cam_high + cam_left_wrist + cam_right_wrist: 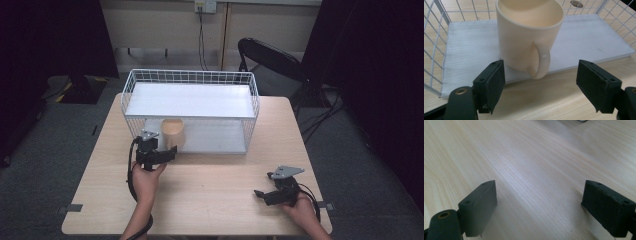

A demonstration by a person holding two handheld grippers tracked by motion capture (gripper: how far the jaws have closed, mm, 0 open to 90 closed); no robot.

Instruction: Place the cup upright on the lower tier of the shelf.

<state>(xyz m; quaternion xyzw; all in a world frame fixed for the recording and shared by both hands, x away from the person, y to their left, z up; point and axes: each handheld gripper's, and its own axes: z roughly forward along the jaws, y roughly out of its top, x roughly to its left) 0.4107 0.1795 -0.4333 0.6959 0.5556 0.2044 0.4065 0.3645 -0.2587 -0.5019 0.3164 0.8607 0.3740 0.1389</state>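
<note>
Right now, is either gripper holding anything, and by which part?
Nothing is held. The left gripper stands open facing the mug's handle; the right gripper is open over the table.

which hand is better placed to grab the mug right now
Left. The left gripper is open right in front of the mug, whose handle faces it. The right gripper sits far off, over bare table.

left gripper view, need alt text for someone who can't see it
A cream mug stands at the front edge of a white shelf board inside a white wire basket, its handle facing the camera. The left gripper sits just in front with its two black jaws wide open and apart from the mug, above a light wooden table.
</note>
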